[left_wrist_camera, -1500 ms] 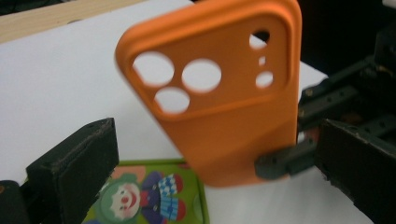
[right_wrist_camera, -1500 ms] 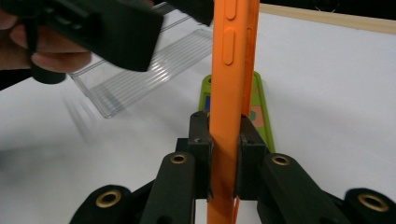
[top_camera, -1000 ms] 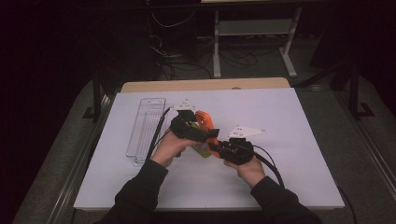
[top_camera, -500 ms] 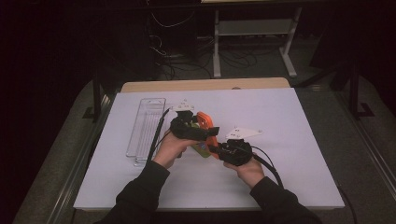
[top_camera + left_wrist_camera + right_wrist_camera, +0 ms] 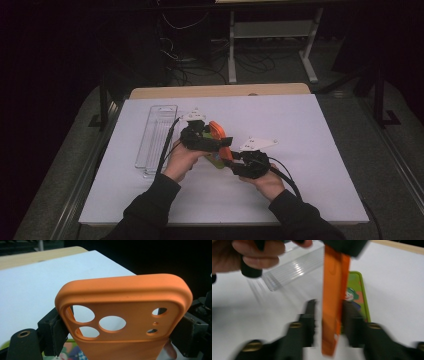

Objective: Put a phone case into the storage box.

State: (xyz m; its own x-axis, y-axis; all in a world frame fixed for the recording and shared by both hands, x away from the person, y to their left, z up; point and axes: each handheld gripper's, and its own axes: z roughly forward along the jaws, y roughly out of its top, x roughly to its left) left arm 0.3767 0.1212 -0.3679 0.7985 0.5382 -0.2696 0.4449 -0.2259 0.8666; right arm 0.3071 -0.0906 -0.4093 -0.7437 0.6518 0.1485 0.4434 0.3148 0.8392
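Observation:
An orange phone case (image 5: 120, 302) with camera holes is clamped at its sides by my left gripper (image 5: 120, 332), whose pads (image 5: 57, 332) press on both edges. From above, that left gripper (image 5: 212, 137) holds the case (image 5: 217, 131) tilted up over the table's middle. My right gripper (image 5: 329, 315) has its jaws on either side of the case's lower end (image 5: 334, 290), seen edge-on, with a thin gap at the left jaw; this view is blurred. In the high view, the right gripper (image 5: 229, 156) points left at the case. A green pictured phone-sized slab (image 5: 357, 295) lies flat under it.
A clear plastic tray (image 5: 157, 137) lies on the left of the white table sheet (image 5: 300, 130); it also appears behind the case as a clear ribbed tray (image 5: 294, 270). The person's hand (image 5: 254, 252) holds the left gripper. A wooden edge runs along the far side.
Both hands have stayed close together near the table's middle. The right gripper has edged slightly left towards the case's lower end.

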